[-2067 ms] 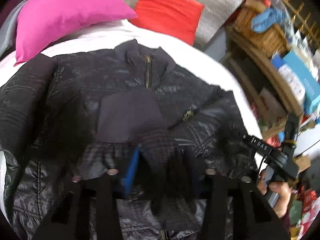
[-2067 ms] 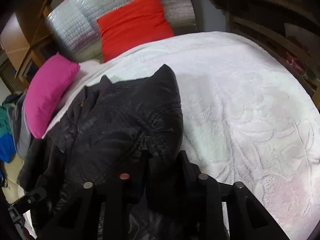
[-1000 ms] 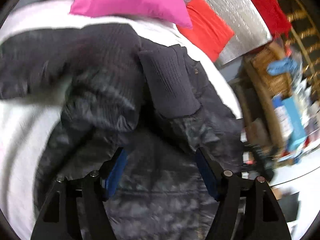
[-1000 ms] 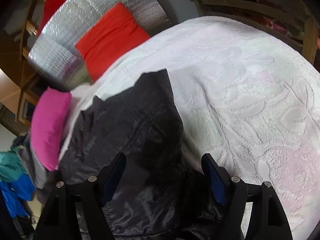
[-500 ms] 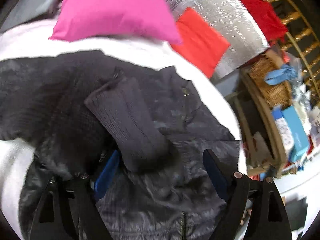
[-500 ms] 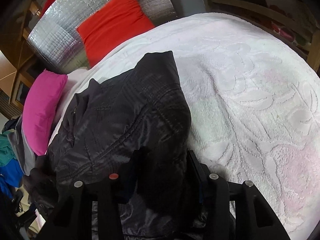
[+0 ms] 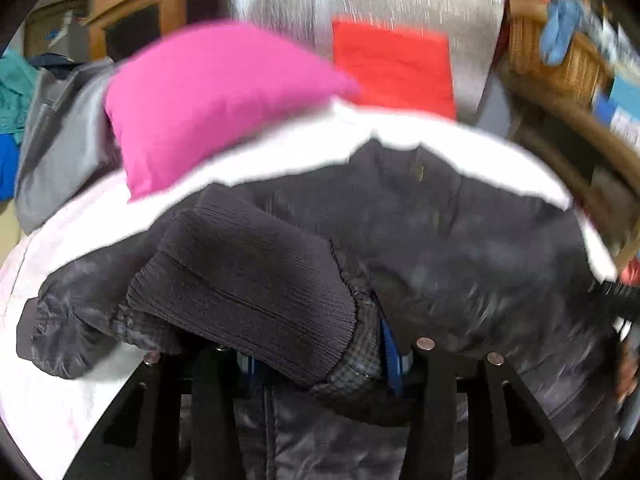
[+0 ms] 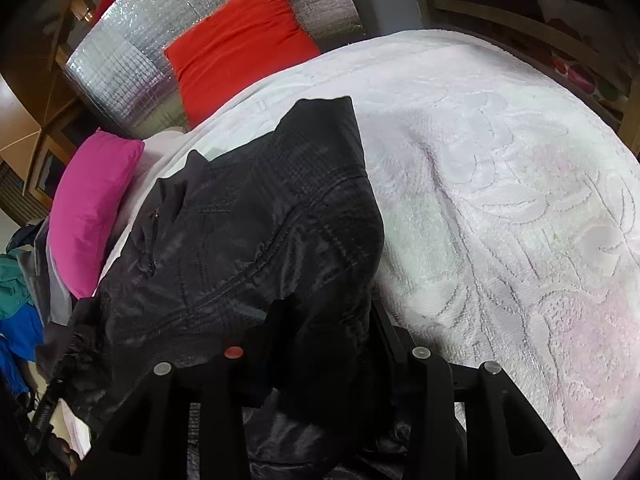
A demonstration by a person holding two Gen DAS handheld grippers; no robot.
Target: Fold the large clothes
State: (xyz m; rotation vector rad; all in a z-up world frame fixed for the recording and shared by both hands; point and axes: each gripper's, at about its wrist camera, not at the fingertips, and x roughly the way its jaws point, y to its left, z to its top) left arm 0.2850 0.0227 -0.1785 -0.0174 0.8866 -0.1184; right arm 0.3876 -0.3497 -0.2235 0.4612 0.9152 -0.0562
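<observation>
A black padded jacket (image 7: 460,248) lies face up on the white bedspread (image 7: 48,380), collar toward the pillows. Its ribbed sleeve cuff (image 7: 248,280) is folded across the chest. The left gripper (image 7: 316,356) is closing, and its blue pads press the bunched sleeve just below the cuff. In the right wrist view the jacket (image 8: 248,220) is doubled over at its side. The right gripper (image 8: 330,320) is closing on that thick fold, which hides its pads. To the right of it the bedspread (image 8: 500,200) is bare.
A pink pillow (image 7: 200,92) and a red cushion (image 7: 392,68) lean on a silver foil headboard (image 7: 300,0) at the far end of the bed. Grey and teal clothes (image 7: 52,128) are piled at the left, and a wicker basket (image 7: 560,60) stands on shelves at the right.
The left gripper swung over the sleeve and its wide-open jaws closed on it below the cuff. The right jaws, open a second ago, closed on the jacket's side fold.
</observation>
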